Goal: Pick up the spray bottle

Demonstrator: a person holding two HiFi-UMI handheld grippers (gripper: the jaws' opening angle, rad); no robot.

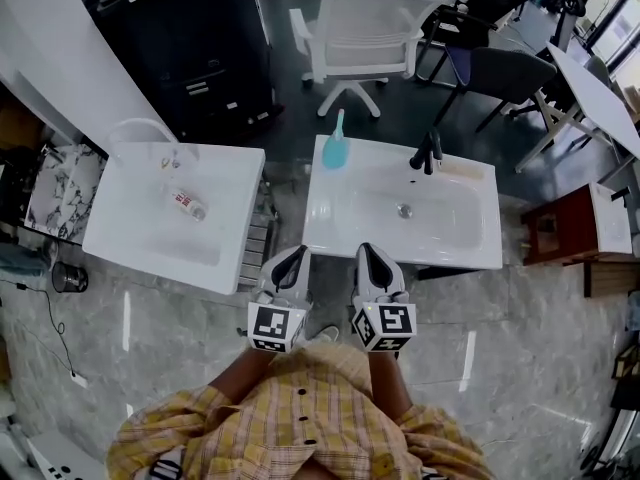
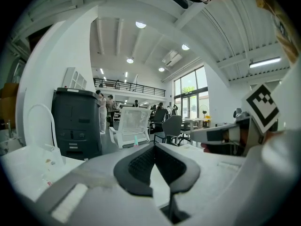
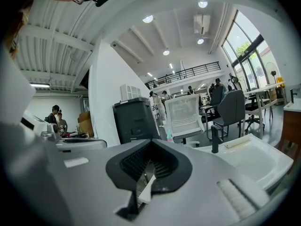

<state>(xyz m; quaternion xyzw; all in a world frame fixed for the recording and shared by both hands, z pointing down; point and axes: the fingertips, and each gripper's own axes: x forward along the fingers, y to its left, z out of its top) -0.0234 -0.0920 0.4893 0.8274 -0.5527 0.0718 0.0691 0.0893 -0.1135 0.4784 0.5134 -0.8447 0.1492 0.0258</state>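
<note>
Two grippers sit low in the head view, side by side in front of a white sink (image 1: 470, 253). My left gripper (image 1: 293, 255) hangs over the gap beside the sink's near left corner, and my right gripper (image 1: 371, 251) is over its near rim. The spray bottle (image 1: 335, 146), teal, stands upright on the sink's far left corner, well apart from both claws. A black faucet (image 1: 427, 152) rises at the far rim. A second basin (image 1: 130, 238) to the left has a small bottle (image 1: 187, 204) lying in it. Beyond are a white office chair (image 1: 365, 30) and a black cabinet (image 1: 185, 38).

From the left gripper view, I see the left gripper (image 2: 154, 147) with its dark pads meeting at the tip and nothing held between them. The spray bottle (image 2: 136, 140) shows small, just above the pads and in front of the office chair (image 2: 132, 124).

From the right gripper view, the right gripper (image 3: 151, 142) is likewise closed tight and empty. The spray bottle (image 3: 170, 135) peeks up just beyond the pads, right of centre, and the faucet (image 3: 215, 139) stands further right on the sink (image 3: 263, 161).
</note>
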